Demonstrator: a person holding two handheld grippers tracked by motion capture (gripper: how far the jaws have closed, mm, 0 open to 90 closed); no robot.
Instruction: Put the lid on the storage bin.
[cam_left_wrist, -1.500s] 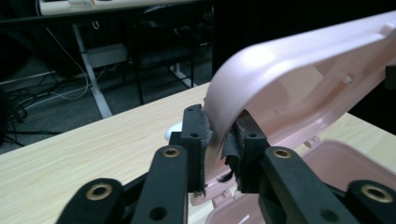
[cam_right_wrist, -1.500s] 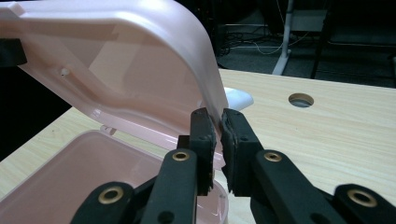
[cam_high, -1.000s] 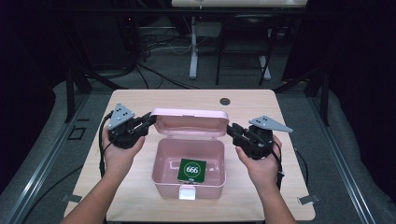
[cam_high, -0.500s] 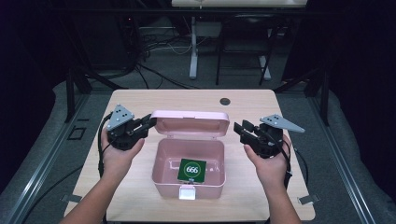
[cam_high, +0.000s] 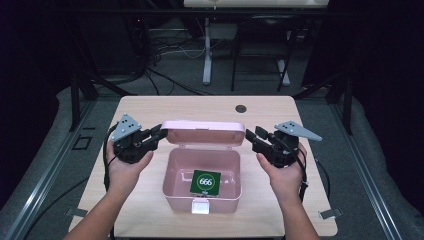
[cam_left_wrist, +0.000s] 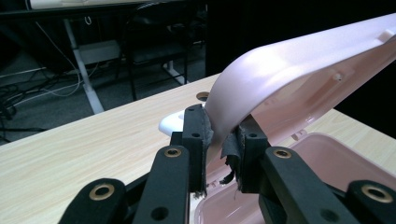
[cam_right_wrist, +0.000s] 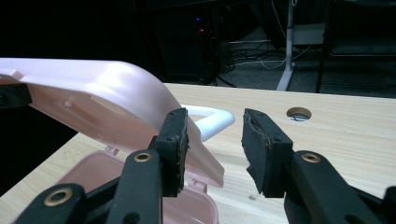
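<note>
A pink box (cam_high: 202, 177) stands open at the middle of a pale wood-grain table (cam_high: 150, 107); its lid (cam_high: 204, 132) is raised at the far side, between the two grippers. From the high view the lid is seen nearly edge-on, so its inner face is hidden there, and the lower front wall of the box is partly lost in shadow around a small white latch (cam_high: 201, 206). On the floor of the box lies a flat green card (cam_high: 205, 182) marked "666" in a white oval. The left gripper (cam_left_wrist: 223, 140) has its black jaws set on the left corner of the lid (cam_left_wrist: 299, 79), one pad on each face of the thin curved shell; the jaws have just been easing apart, and whether the pads still press cannot be told. The pads are frayed at their edges. The right gripper (cam_right_wrist: 215, 140) stands with jaws apart, having just been opening: its left pad lies against the right corner of the lid (cam_right_wrist: 107, 105), while the right pad is clear of it, over bare table. The lid is smooth, glossy plastic with rounded corners; a white looped handle (cam_right_wrist: 212, 119) juts from behind it, mostly covered. A round cable hole (cam_high: 241, 108) pierces the far table edge. Beyond the table the room is dark, with only table legs and cables discernible.
</note>
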